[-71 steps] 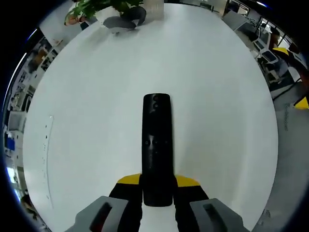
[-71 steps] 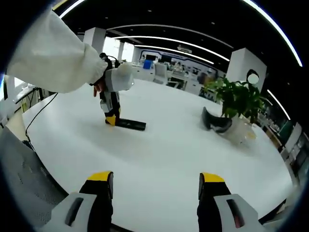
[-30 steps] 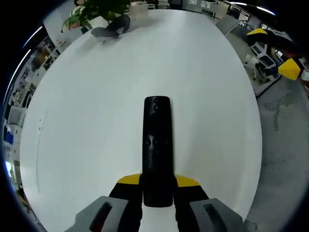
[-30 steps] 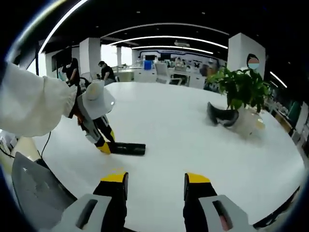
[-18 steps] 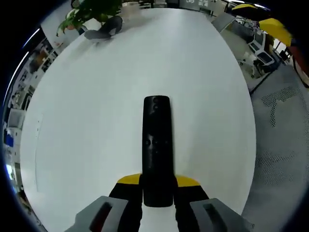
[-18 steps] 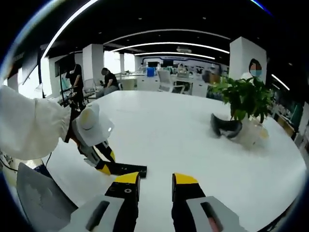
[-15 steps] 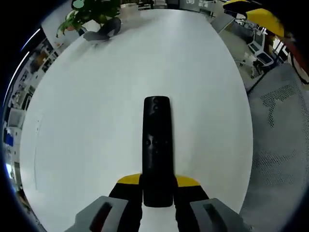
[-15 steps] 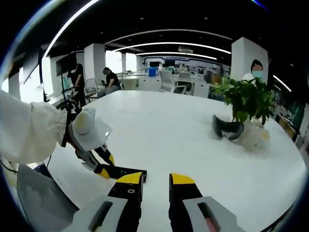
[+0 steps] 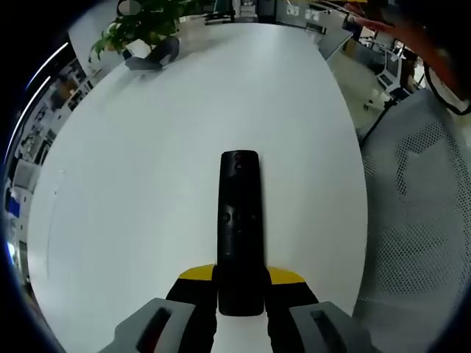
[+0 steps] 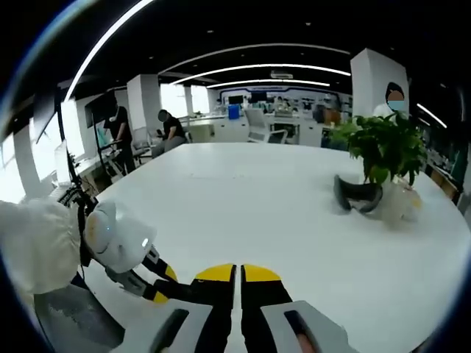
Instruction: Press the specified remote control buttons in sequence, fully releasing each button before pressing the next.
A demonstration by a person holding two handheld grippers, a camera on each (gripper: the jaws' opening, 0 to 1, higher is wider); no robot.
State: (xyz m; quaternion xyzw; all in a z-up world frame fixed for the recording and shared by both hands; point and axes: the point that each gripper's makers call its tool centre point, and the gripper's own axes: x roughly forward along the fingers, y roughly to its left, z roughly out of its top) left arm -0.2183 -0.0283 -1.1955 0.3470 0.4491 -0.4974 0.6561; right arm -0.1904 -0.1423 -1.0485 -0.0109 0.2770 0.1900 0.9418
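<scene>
With the left gripper point(image 9: 241, 290) clamped on the remote point(image 9: 240, 228) at bottom centre and the right gripper point(image 10: 237, 278) closed on nothing, a hard press could tip the remote loose.

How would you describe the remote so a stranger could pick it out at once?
Start at the white table. At its near edge the left gripper is shut on one end of the remote. It is a long, slim black bar, unlike the curved grey object by the far plant.
</scene>
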